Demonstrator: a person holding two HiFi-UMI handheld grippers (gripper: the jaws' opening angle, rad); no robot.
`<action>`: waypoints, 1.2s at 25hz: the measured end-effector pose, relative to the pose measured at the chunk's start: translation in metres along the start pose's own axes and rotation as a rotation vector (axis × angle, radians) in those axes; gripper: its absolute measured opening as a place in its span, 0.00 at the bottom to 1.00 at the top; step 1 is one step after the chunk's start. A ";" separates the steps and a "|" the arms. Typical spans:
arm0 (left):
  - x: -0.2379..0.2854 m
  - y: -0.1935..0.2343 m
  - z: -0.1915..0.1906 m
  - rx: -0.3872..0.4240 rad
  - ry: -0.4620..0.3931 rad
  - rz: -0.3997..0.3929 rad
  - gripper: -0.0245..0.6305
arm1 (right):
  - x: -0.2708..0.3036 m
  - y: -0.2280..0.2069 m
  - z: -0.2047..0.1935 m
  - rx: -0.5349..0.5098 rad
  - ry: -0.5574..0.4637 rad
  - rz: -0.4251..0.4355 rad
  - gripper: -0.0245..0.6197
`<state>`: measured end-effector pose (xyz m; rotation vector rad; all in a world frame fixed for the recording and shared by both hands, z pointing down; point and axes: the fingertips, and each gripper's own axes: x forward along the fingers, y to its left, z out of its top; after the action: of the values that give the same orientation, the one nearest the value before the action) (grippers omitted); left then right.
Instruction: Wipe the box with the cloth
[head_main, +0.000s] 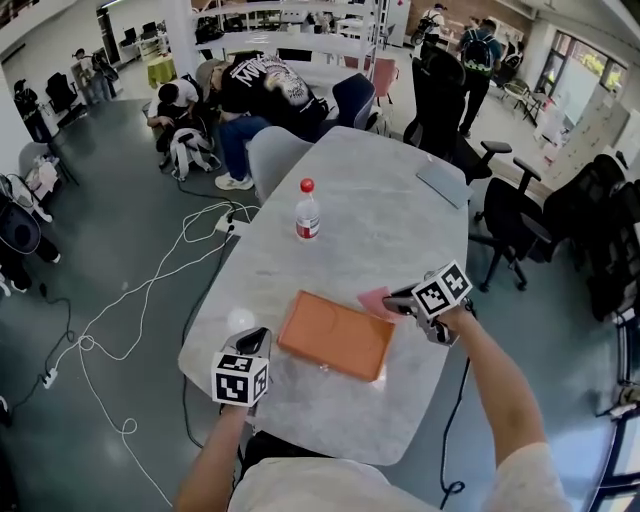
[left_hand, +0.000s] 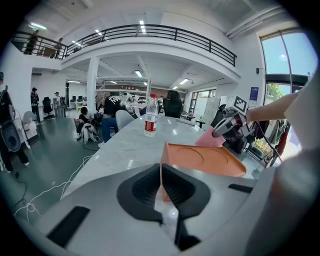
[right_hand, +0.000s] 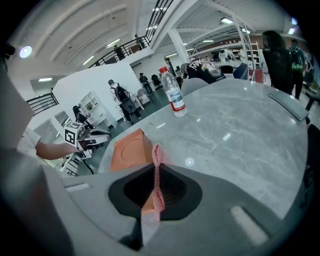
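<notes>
Cloth (head_main: 373, 301) in right claw (head_main: 390, 300) beside box (head_main: 335, 336)

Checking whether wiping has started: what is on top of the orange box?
Nothing lies on the box; its recessed top shows bare. The pink cloth, pinched in the right gripper, is at its far edge; contact there is unclear. Whatever is under the box is covered.
</notes>
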<state>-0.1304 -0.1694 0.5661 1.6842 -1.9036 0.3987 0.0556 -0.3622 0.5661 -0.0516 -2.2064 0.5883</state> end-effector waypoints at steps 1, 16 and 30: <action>-0.001 0.002 0.001 0.002 -0.002 -0.001 0.06 | 0.000 0.001 0.006 -0.009 -0.004 -0.006 0.06; -0.011 0.063 -0.002 -0.015 -0.007 -0.026 0.06 | 0.067 0.050 0.097 -0.136 0.025 -0.010 0.06; -0.032 0.144 -0.023 -0.058 0.004 -0.034 0.06 | 0.163 0.097 0.136 -0.221 0.188 -0.030 0.06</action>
<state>-0.2641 -0.1069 0.5861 1.6743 -1.8629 0.3305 -0.1674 -0.2924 0.5683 -0.1813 -2.0760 0.3076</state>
